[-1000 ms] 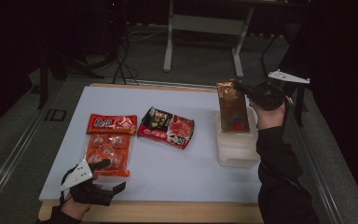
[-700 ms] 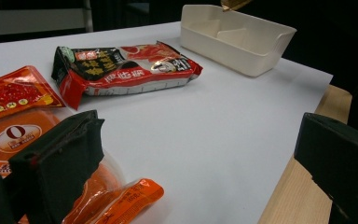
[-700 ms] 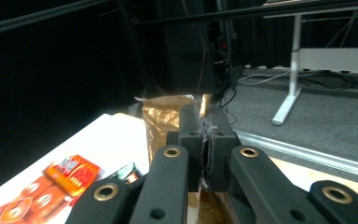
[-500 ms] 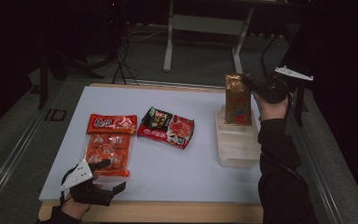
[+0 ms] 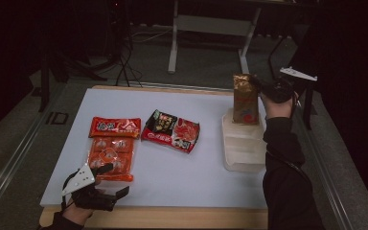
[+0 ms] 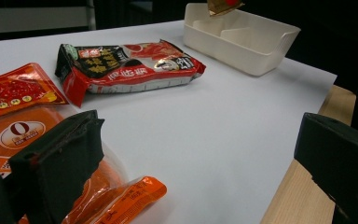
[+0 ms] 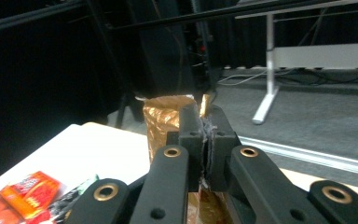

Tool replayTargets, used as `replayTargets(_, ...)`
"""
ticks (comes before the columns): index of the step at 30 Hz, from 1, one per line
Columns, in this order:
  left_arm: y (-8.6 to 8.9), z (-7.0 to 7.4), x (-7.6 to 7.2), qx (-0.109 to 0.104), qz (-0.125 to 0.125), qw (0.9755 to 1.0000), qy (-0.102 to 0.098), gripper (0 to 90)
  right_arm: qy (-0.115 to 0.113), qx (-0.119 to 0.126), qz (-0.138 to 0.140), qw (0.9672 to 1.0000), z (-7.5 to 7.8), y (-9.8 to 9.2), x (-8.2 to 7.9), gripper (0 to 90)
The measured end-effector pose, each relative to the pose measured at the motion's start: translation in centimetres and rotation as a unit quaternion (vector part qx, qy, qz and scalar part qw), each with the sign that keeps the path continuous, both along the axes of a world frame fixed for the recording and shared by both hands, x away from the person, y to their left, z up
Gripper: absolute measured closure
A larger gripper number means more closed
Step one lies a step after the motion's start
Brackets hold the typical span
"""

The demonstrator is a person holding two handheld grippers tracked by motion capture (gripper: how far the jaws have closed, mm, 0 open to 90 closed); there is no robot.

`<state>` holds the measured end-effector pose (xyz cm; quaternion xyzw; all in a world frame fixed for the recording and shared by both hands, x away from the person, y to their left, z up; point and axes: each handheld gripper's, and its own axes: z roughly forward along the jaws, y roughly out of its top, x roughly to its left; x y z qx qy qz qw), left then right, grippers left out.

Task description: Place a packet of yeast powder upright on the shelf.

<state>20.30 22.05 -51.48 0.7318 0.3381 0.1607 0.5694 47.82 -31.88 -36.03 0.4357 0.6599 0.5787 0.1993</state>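
A gold-brown snack bag point(image 5: 245, 98) hangs upright over the far end of the white divided bin point(image 5: 243, 143), its bottom at the bin's far rim. My right gripper point(image 5: 260, 88) is shut on the bag's top edge; in the right gripper view the jaws pinch the crinkled gold bag point(image 7: 165, 122) between them. Near the table's front left corner my left gripper point(image 5: 110, 179) rests open, with one jaw over the orange packet point(image 5: 111, 155). The left gripper view has that orange packet point(image 6: 32, 140) under the left jaw and white table between the jaws.
A red packet point(image 5: 115, 127) lies beyond the orange one. A red-and-black noodle pack point(image 5: 171, 131) lies mid-table. The white mat point(image 5: 172, 167) ends at a wooden front edge point(image 5: 172, 218). Table legs and cables stand on the dark floor behind.
My right gripper has carried the gold bag away from me toward the bin's far end and lowered it a little. The left gripper has stayed put.
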Motion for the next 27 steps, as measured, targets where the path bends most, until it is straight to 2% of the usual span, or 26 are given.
replayTargets(5,0.2,-0.1,0.1,0.003,0.003,1.0,0.002,1.0,-0.015,0.01,-0.003,0.9998,-0.6,-0.3,0.9,88.0)
replayTargets(7,0.2,-0.2,0.1,0.003,0.004,1.0,0.003,1.0,-0.015,0.01,-0.003,0.9998,-0.6,-0.3,0.9,88.0)
replayTargets(10,0.3,-0.2,0.1,0.003,0.005,1.0,0.004,1.0,-0.021,0.01,-0.003,0.9997,-1.3,-0.2,1.8,87.9)
replayTargets(14,0.4,-0.2,0.1,0.0,0.007,1.0,0.006,1.0,-0.017,0.015,-0.002,0.9997,-2.1,0.0,2.5,87.8)
replayTargets(20,0.5,-0.2,0.1,0.0,0.009,0.9999,0.009,1.0,-0.011,0.017,0.007,0.9998,-2.7,0.5,2.9,87.8)
replayTargets(23,0.5,-0.3,0.1,0.003,0.008,0.9999,0.01,1.0,0.01,0.016,0.012,0.9997,-3.3,1.1,3.1,87.7)
replayTargets(27,0.4,-0.2,0.0,0.003,0.006,0.9999,0.009,1.0,0.026,0.011,0.022,0.9994,-3.6,1.5,2.9,87.6)
